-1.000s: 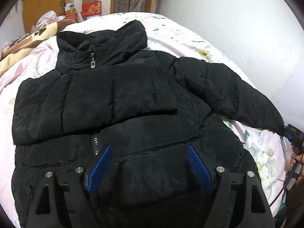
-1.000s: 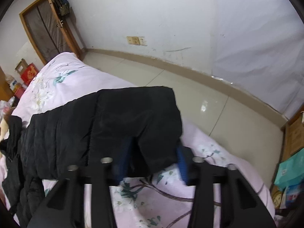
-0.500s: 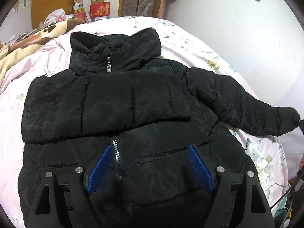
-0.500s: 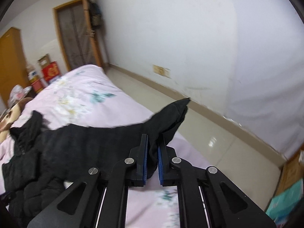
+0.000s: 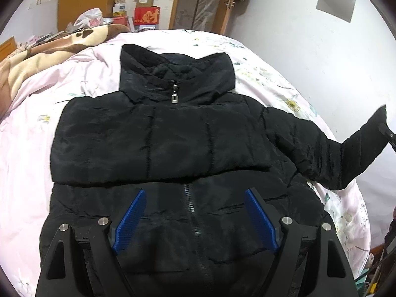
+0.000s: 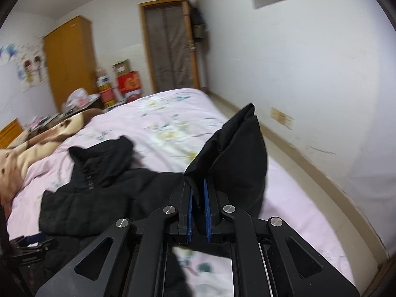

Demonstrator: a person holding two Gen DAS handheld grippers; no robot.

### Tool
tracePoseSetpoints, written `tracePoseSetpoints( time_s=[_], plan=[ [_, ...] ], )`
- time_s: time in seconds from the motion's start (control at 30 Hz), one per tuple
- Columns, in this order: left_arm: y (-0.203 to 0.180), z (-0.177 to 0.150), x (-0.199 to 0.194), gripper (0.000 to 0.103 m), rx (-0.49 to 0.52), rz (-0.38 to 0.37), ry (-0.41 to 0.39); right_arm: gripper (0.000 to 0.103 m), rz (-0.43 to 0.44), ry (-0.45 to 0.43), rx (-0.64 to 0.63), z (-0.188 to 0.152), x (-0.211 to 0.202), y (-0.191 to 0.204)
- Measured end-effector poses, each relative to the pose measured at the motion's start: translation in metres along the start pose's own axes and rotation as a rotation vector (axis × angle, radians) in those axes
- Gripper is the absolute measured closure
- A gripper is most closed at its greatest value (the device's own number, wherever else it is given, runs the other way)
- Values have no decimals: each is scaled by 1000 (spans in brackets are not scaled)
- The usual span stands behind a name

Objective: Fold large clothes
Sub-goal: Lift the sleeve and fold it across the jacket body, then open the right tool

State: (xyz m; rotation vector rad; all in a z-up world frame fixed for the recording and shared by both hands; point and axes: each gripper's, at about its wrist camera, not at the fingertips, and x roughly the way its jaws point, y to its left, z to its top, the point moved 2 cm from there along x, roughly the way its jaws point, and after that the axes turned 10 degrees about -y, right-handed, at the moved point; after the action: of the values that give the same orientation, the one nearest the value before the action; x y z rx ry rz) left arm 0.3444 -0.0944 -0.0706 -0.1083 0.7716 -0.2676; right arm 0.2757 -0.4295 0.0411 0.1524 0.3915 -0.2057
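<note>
A black puffer jacket (image 5: 173, 136) lies front up on the pink bed, zipped, collar at the far end. One sleeve is folded across the chest. My left gripper (image 5: 195, 195) is open and empty, hovering over the lower front by the zipper. My right gripper (image 6: 198, 185) is shut on the cuff of the other sleeve (image 6: 235, 156) and holds it lifted above the bed. In the left wrist view that sleeve (image 5: 346, 148) rises off the bed at the right, with the right gripper (image 5: 386, 133) at its end.
The bed (image 5: 284, 79) has a pink floral sheet. A brown and cream blanket (image 5: 37, 57) lies at the far left. Boxes (image 6: 128, 81), a wardrobe (image 6: 69, 59) and a door (image 6: 168, 49) stand beyond. The floor (image 6: 309, 173) runs along the right wall.
My right gripper closed on the sleeve cuff and lifted it up off the bed. My left gripper drew back and moved left so it sits over the zipper.
</note>
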Motion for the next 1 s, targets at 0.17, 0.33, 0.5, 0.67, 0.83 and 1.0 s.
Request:
tracePoseSetpoints(
  time_s=[0.17, 0.33, 0.5, 0.67, 0.83, 1.0],
  plan=[
    [22, 1, -5, 22, -17, 18, -20, 95, 89, 21, -27, -6, 16, 50],
    [40, 3, -7, 22, -26, 20, -31, 95, 165, 47, -70, -16, 29, 93],
    [55, 6, -7, 22, -9, 31, -40, 95, 251, 86, -99, -29, 45, 140],
    [76, 7, -7, 19, -42, 21, -32, 95, 328, 130, -130, -47, 59, 186],
    [93, 14, -1, 18, -155, -97, -30, 95, 383, 190, -134, -75, 69, 211],
    [97, 20, 6, 18, -203, -154, -50, 95, 430, 262, -120, -102, 84, 224]
  ],
)
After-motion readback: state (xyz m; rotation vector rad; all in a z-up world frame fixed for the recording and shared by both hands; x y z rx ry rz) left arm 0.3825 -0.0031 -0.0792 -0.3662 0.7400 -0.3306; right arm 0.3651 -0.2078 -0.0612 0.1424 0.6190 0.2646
